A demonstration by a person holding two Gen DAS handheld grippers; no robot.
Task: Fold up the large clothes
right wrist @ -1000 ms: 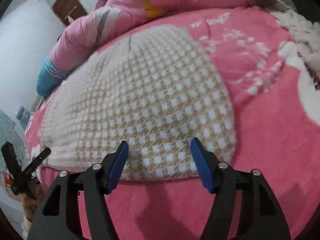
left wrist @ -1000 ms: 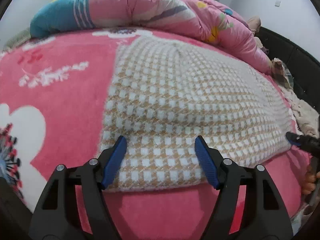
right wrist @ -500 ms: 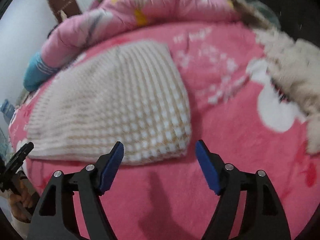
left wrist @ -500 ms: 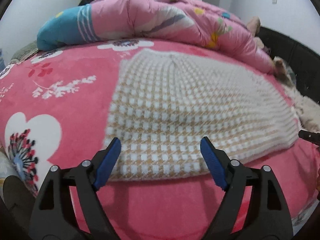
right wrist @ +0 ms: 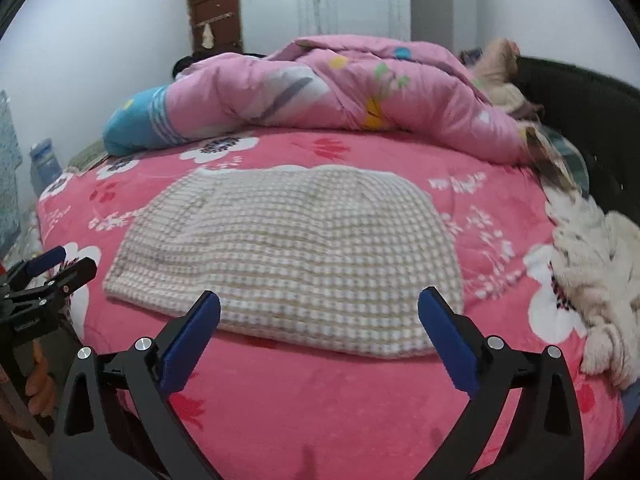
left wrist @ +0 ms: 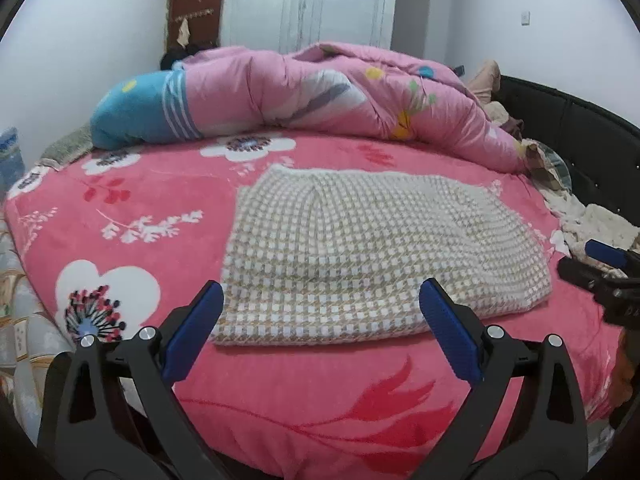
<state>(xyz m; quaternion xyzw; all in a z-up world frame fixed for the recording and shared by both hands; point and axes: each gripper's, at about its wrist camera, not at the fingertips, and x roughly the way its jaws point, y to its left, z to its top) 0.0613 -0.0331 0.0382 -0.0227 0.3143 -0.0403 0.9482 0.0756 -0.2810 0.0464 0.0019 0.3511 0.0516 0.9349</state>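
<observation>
A folded beige-and-white checked knit garment lies flat on the pink floral blanket of the bed. My left gripper hangs above the garment's near edge, its jaws opening wide with nothing between them. My right gripper hovers over the near edge from the other side, jaws likewise opening and empty. Each gripper shows at the edge of the other's view: the right gripper at the far right, the left gripper at the far left, held by a hand.
A rolled pink-and-blue quilt lies across the back of the bed. Fluffy cream clothing is heaped at the right edge beside the black bed frame. A brown door stands in the far wall.
Both grippers have let go of the garment's near edge, opened wider and pulled back and upward. The garment lies still, folded, now smaller in both views.
</observation>
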